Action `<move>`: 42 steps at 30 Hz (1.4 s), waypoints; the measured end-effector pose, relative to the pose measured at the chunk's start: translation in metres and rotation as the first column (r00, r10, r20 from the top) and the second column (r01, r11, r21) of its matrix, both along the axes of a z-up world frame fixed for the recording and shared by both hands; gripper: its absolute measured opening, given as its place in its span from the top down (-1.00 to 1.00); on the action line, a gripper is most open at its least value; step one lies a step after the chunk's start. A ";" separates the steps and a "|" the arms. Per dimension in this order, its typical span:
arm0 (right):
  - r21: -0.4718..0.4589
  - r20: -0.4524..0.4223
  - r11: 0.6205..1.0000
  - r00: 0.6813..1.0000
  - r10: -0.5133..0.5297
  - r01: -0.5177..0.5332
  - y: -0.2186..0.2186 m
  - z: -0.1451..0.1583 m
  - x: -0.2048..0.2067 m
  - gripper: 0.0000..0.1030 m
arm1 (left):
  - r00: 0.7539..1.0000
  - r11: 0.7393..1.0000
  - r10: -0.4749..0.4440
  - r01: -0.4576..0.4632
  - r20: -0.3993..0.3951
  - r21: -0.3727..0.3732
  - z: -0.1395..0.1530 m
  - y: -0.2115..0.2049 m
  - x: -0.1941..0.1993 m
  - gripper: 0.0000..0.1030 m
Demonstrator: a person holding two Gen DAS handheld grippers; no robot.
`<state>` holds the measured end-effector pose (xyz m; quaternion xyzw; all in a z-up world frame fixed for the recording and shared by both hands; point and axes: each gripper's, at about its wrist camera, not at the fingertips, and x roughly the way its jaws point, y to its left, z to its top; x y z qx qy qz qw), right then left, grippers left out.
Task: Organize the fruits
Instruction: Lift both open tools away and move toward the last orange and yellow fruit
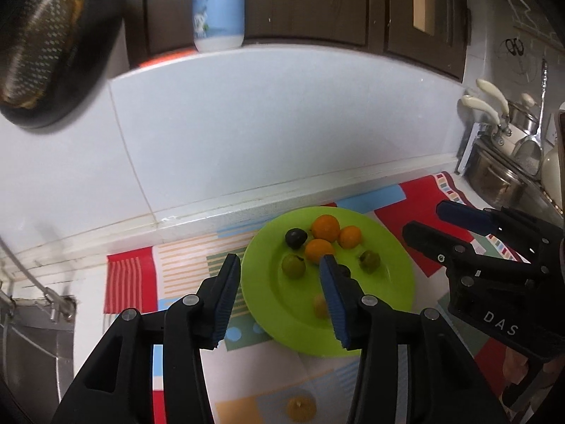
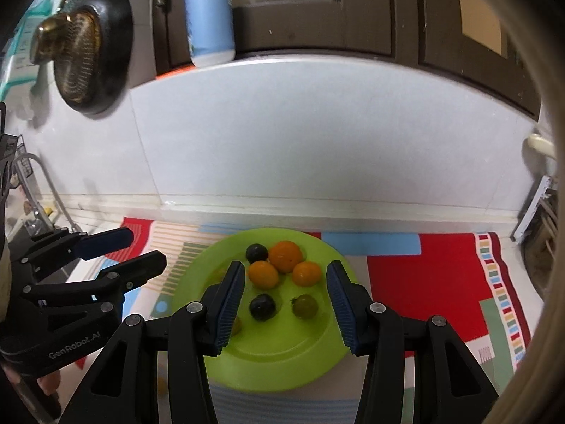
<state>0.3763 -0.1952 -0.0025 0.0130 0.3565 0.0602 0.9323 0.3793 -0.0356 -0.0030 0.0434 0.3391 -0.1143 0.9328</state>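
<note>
A lime green plate (image 1: 388, 293) (image 2: 282, 364) lies on a patterned mat. On it are three oranges (image 1: 325, 227) (image 2: 286, 256), dark plums (image 1: 296, 237) (image 2: 262, 306), green fruits (image 1: 293, 265) (image 2: 305, 306) and a small yellow fruit (image 1: 320, 305). Another yellow fruit (image 1: 300, 409) lies on the mat in front of the plate. My left gripper (image 1: 280, 295) is open and empty above the plate's left part; it also shows in the right wrist view (image 2: 144, 247). My right gripper (image 2: 285, 305) is open and empty over the plate; it also shows in the left wrist view (image 1: 422, 221).
A white tiled wall (image 2: 317, 134) rises behind the counter, with a blue bottle (image 2: 210, 17) on the ledge and a dark hanging pan (image 2: 90, 49). Pots and utensils (image 1: 508, 148) stand at the right. A sink and tap (image 2: 39, 190) are at the left.
</note>
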 end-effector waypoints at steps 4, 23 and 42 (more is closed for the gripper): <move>0.001 0.014 1.000 1.000 0.000 0.000 0.001 0.011 -0.017 0.05 | 1.000 1.000 0.001 -0.001 0.014 0.000 0.009 0.005 -0.019 0.05; -0.002 0.026 1.000 0.999 0.027 -0.027 0.026 0.030 -0.092 0.01 | 0.999 1.000 0.004 -0.005 0.051 0.021 0.025 0.028 -0.098 -0.07; -0.022 0.007 0.998 0.999 -0.052 0.052 0.055 0.010 -0.148 -0.14 | 0.988 0.987 -0.143 0.137 0.060 0.089 0.005 0.049 -0.144 -0.16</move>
